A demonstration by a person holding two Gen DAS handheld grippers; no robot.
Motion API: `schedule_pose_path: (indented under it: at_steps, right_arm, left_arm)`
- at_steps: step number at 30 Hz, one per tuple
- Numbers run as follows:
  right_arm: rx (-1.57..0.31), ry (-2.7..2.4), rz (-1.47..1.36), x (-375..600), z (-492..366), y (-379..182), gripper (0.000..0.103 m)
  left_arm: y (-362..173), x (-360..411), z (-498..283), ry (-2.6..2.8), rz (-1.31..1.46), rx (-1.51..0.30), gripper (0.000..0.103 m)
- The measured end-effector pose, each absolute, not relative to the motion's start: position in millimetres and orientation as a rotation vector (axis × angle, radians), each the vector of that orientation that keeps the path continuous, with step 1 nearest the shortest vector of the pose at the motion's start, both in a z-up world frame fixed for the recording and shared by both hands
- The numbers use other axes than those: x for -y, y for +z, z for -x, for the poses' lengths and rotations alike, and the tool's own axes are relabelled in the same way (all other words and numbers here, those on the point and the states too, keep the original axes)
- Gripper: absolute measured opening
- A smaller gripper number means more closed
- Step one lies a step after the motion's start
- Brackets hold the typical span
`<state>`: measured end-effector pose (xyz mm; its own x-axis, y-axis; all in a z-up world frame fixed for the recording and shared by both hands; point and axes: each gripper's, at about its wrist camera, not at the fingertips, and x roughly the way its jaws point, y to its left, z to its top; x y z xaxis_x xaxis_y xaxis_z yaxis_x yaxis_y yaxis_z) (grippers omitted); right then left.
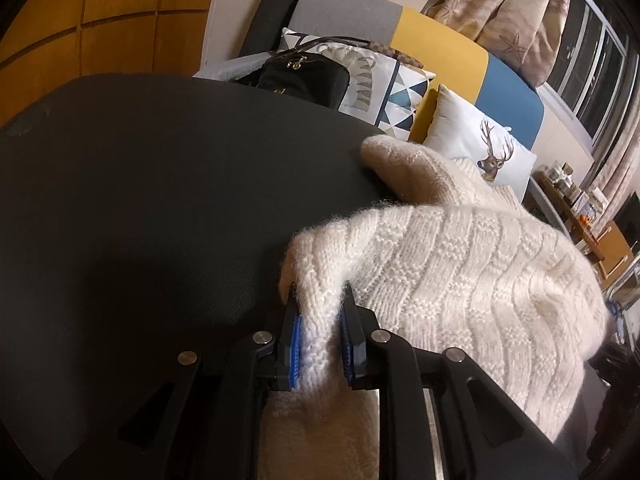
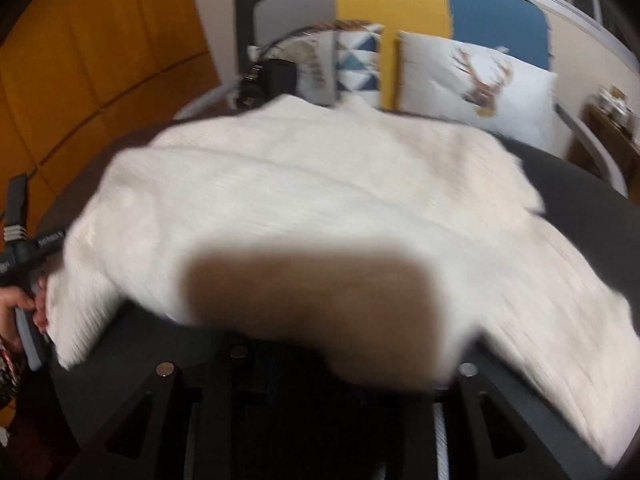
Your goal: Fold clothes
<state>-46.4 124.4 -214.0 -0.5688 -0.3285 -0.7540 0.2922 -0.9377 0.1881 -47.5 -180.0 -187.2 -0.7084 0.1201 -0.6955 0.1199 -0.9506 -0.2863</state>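
At lower centre of the left wrist view, the left gripper (image 1: 320, 304) has its fingers clamped on an edge fold of the cream knit sweater (image 1: 460, 276), spread over the dark surface (image 1: 160, 200). Right gripper's finger state cannot be told: blurred, hidden by sweater.

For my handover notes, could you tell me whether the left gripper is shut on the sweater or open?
Shut on it: the left gripper has a fold of the cream knit sweater pinched between its blue pads.

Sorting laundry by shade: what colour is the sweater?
Cream-white sweater, basketweave knit; clearest in the left wrist view.
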Motion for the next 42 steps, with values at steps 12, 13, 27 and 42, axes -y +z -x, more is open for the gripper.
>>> schedule_pose_path:
  at_steps: [12,13,27,42]
  right_arm:
    - [0.242,-2.453,-1.278,-65,77,-226,0.018]
    - [0.264,-2.451,-1.288,-67,78,-225,0.008]
    - [0.587,-2.442,-1.111,-151,-9,-165,0.005]
    - [0.485,-2.537,-1.215,-203,-68,-179,0.026]
  left_arm:
    - [-187,185,44,2.839,1.161,0.555,0.019]
    - [-187,186,44,2.833,1.159,0.566,0.019]
    - [-184,189,40,2.802,1.168,0.610,0.021]
    - [-175,164,13,2.789,1.256,0.518,0.023]
